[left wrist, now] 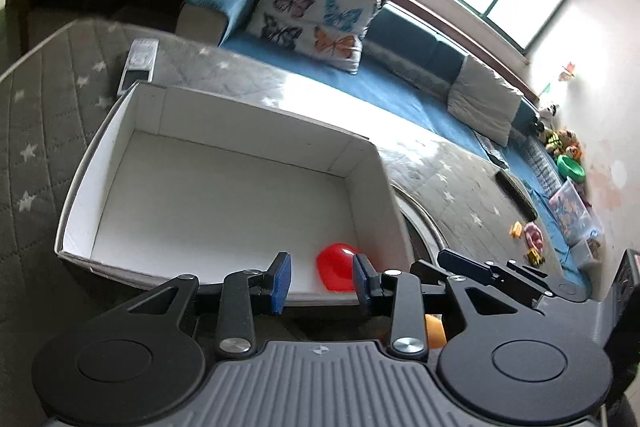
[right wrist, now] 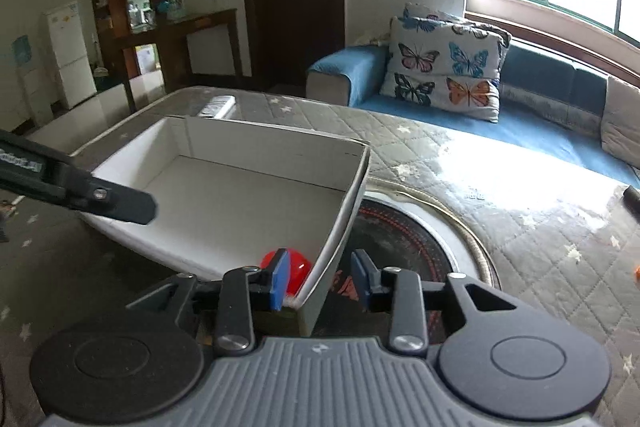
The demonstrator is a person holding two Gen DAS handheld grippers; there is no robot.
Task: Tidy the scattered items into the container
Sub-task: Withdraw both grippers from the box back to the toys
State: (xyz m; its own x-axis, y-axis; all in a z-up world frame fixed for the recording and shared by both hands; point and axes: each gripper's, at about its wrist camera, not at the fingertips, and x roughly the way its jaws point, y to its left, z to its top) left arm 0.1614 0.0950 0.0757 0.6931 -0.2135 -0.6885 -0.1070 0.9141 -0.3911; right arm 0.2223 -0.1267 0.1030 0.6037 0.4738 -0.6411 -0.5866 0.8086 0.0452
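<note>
Left wrist view: red piece (left wrist: 338, 267) sits in the white box (left wrist: 224, 147), lower centre. My left gripper (left wrist: 322, 281) and right gripper (right wrist: 320, 281) are both apart, empty. Right straddles the box corner; might snag and drag it.

We see a shallow white cardboard box (left wrist: 224, 163), open-topped, sitting on the quilted, star-patterned table (left wrist: 44, 131). A red plastic toy (left wrist: 338, 267) lies inside, in its near right corner.
</note>
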